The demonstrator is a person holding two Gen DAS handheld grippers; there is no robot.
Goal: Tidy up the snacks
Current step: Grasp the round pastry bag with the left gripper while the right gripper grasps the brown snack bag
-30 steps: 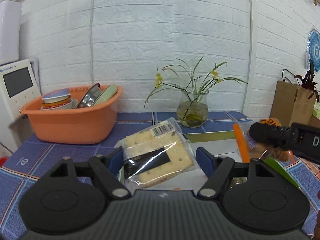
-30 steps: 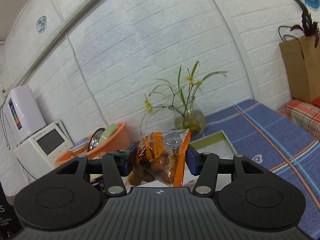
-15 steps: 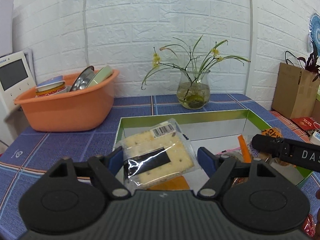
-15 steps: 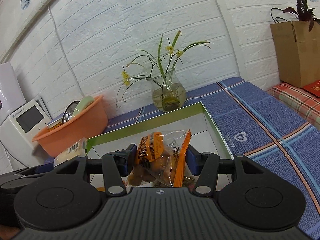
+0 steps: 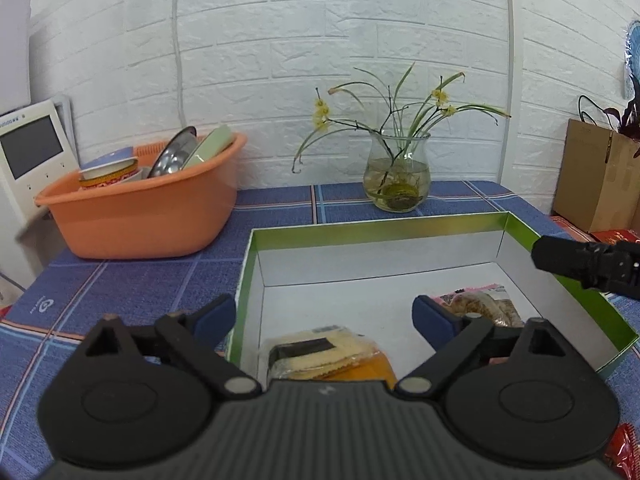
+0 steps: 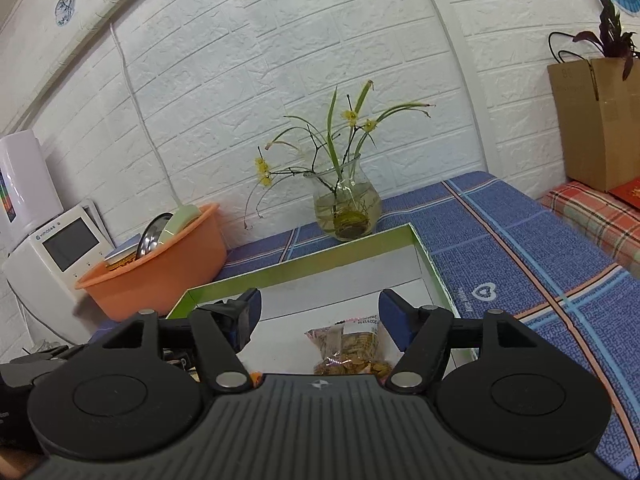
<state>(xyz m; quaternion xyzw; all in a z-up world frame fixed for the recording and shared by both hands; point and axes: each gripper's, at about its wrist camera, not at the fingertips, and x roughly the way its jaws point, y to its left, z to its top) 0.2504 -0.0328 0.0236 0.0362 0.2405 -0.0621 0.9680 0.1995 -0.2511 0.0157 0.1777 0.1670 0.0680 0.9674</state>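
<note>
A green-rimmed white box (image 5: 376, 226) sits on the blue checked tablecloth. In the left wrist view a cracker packet (image 5: 320, 350) lies in the box on an orange packet (image 5: 370, 370), below my open, empty left gripper (image 5: 324, 316). A clear snack bag (image 5: 484, 306) lies in the box at the right. In the right wrist view that snack bag (image 6: 352, 348) lies in the box (image 6: 424, 248) below my open, empty right gripper (image 6: 320, 314). The right gripper's finger (image 5: 580, 260) shows above the box's right wall.
An orange basin (image 5: 144, 204) of dishes stands at the back left. A glass vase (image 5: 398, 178) with flowers stands behind the box. A white appliance (image 5: 32, 156) is at far left, a brown paper bag (image 5: 600, 176) at far right. A red packet (image 5: 624, 452) lies at the lower right.
Both grippers opened. The left let go of the cracker packet and the right let go of its orange snack bag; the crackers now lie in the box.
</note>
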